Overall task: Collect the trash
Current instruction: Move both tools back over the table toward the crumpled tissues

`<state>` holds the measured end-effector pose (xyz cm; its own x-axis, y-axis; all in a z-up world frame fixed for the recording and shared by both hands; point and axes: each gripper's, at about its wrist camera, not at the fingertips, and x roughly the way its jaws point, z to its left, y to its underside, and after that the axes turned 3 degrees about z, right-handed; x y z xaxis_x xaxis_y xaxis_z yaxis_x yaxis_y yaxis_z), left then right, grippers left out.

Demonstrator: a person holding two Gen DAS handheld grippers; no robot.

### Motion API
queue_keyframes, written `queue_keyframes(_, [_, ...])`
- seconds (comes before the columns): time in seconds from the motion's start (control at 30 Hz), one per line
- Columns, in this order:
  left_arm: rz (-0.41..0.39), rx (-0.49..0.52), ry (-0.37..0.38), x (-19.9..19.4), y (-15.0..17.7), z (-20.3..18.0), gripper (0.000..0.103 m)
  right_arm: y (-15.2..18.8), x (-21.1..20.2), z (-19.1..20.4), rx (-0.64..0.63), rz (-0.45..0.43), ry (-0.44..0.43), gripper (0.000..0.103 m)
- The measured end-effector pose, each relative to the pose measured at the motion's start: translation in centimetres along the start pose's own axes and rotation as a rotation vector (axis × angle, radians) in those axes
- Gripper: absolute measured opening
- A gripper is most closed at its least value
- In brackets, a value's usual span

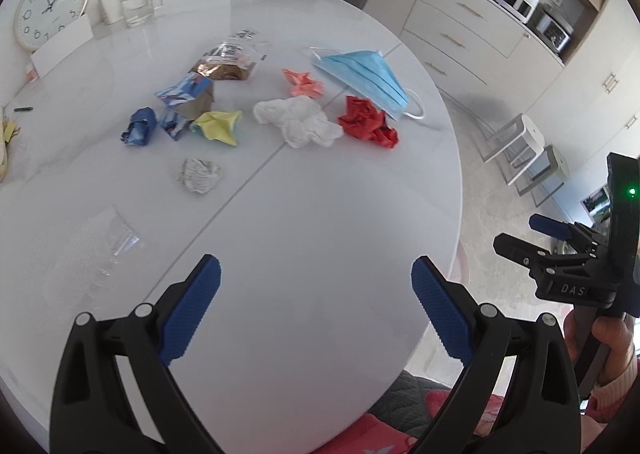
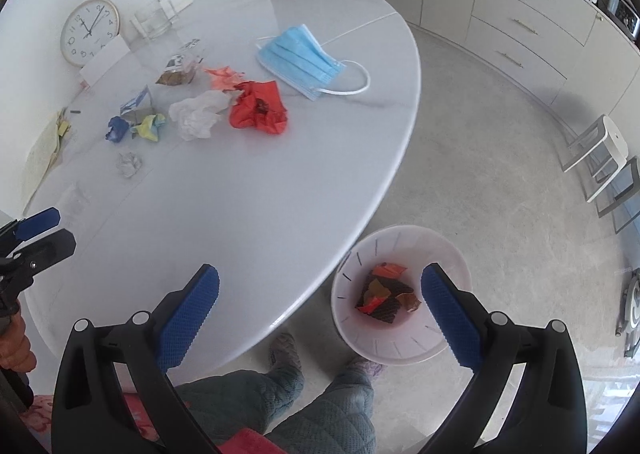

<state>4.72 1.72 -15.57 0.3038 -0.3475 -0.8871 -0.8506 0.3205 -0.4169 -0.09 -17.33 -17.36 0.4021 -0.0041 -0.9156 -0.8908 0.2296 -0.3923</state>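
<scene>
Only in the right wrist view, a white bin (image 2: 400, 338) with scraps on the floor, under the wide-apart, empty right tool (image 2: 320, 296).

bright even daylight, soft shadows, mild sheen on table (image 1: 320, 213), fisheye bending, dark vignetted corners

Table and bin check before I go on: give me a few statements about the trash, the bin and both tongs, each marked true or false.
1. The blue face mask lies on the white table. True.
2. The bin on the floor is empty. False: it already holds red and brown scraps.
3. The right tongs grip the red crumpled paper. False: they are open and hold nothing; the paper lies on the table.
4. The left tongs are open and empty. True.
5. The white crumpled tissue lies between the yellow paper and the red crumpled paper. True.
</scene>
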Motion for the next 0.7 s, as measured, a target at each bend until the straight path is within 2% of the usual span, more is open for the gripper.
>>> queue_keyframes(0.2, [-0.040, -0.024, -0.044, 0.5, -1.0, 1.9, 0.092, -1.5, 0.0, 1.7, -0.063, -0.028, 0.004, 0.100])
queue_keyframes(0.6, [-0.038, -0.095, -0.076, 3.6, -3.2, 4.0, 0.092, -5.5, 2.0, 2.9, -0.156, -0.011, -0.024, 0.100])
queue_keyframes(0.7, [-0.015, -0.129, -0.075, 4.6, -3.7, 5.0, 0.092, -6.5, 3.1, 3.2, -0.176, 0.005, -0.036, 0.100])
